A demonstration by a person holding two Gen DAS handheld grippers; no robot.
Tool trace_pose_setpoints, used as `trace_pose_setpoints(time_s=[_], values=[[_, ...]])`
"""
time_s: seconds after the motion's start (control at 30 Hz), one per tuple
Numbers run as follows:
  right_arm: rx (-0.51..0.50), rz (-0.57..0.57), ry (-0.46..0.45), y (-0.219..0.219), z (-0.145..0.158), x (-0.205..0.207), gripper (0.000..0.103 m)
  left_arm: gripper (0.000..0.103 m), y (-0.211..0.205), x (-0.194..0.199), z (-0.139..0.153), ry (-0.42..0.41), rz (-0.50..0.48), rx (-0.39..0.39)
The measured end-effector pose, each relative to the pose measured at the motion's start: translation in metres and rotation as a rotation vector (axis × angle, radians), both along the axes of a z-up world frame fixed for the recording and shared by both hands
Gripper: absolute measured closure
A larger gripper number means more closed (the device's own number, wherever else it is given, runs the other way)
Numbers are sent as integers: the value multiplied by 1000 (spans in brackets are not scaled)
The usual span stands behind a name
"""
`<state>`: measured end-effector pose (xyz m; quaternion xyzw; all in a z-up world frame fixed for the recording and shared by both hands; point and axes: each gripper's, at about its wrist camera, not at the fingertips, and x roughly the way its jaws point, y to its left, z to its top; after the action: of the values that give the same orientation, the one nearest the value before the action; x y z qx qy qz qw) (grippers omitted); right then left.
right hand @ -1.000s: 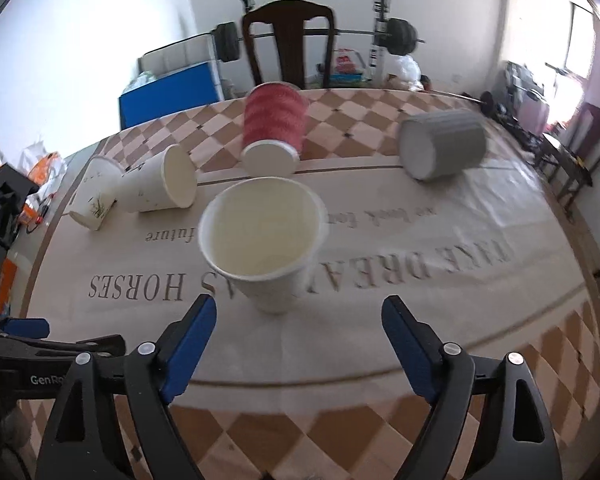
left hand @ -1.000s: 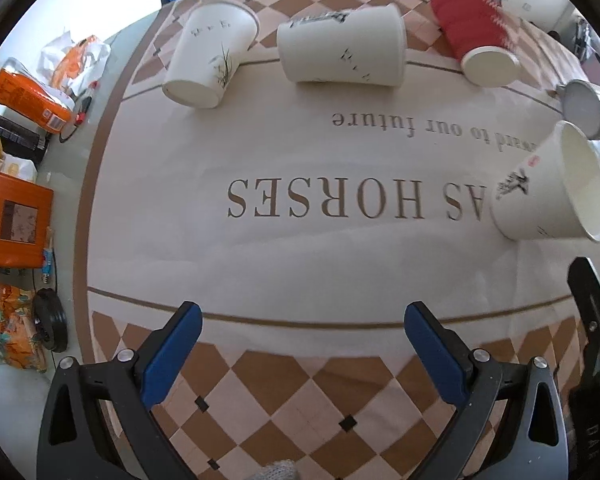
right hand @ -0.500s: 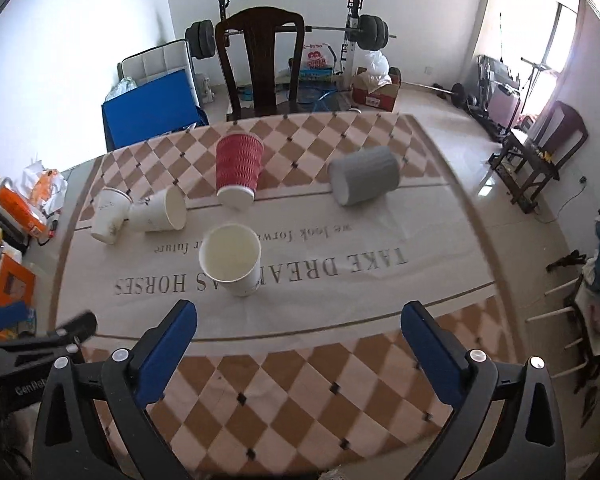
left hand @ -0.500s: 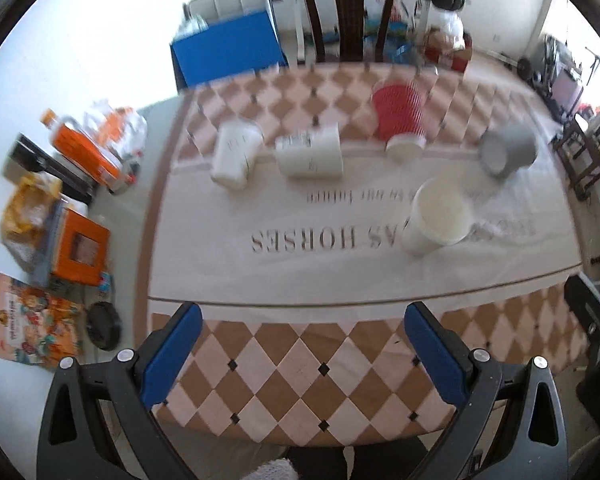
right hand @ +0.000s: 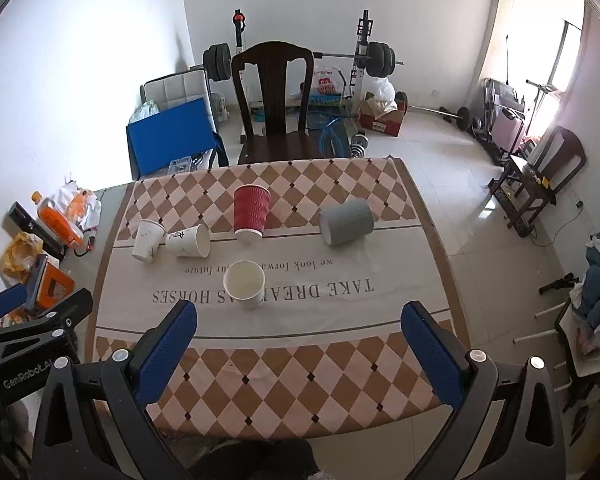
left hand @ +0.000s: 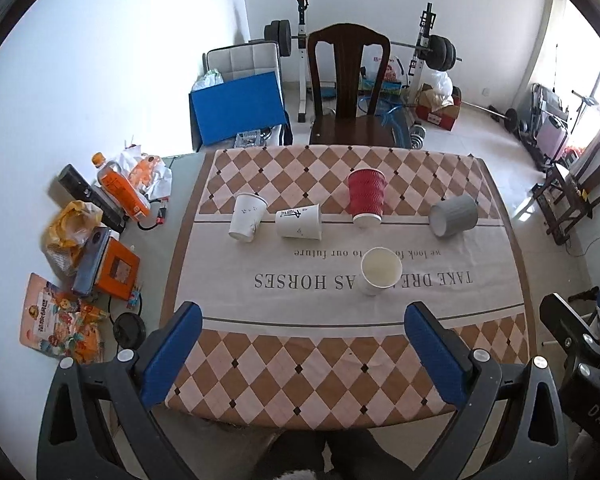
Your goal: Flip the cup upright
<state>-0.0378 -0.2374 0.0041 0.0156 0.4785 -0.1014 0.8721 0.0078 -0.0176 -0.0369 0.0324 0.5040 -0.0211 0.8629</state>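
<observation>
A white paper cup (left hand: 381,271) stands upright in the middle of the tablecloth, also in the right wrist view (right hand: 244,284). Two white cups (left hand: 247,218) (left hand: 299,221), a red ribbed cup (left hand: 365,197) and a grey cup (left hand: 453,215) lie on their sides behind it. They also show in the right wrist view: the white pair (right hand: 148,240) (right hand: 188,241), the red cup (right hand: 251,214), the grey cup (right hand: 346,221). My left gripper (left hand: 303,336) and right gripper (right hand: 299,336) are open and empty, high above the table's near edge.
A checkered cloth (left hand: 340,376) covers the table. Snack bags, an orange bottle (left hand: 121,186) and an orange box (left hand: 116,270) crowd the table's left strip. A dark wooden chair (left hand: 350,92) stands at the far side, with gym weights behind it.
Both grippers have pulled up and back, away from the table. The whole table and room have come into view. The white cup stays upright.
</observation>
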Motion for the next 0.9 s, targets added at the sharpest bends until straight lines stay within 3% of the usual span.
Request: trace_pose_setpoints(time_s=[0.4, 0.9], values=[[5, -4, 6, -6, 20, -16, 0, 0, -4, -16, 13, -1, 28, 20], [10, 4, 32, -9, 18, -21, 0, 0, -3, -24, 12, 7, 41, 21]])
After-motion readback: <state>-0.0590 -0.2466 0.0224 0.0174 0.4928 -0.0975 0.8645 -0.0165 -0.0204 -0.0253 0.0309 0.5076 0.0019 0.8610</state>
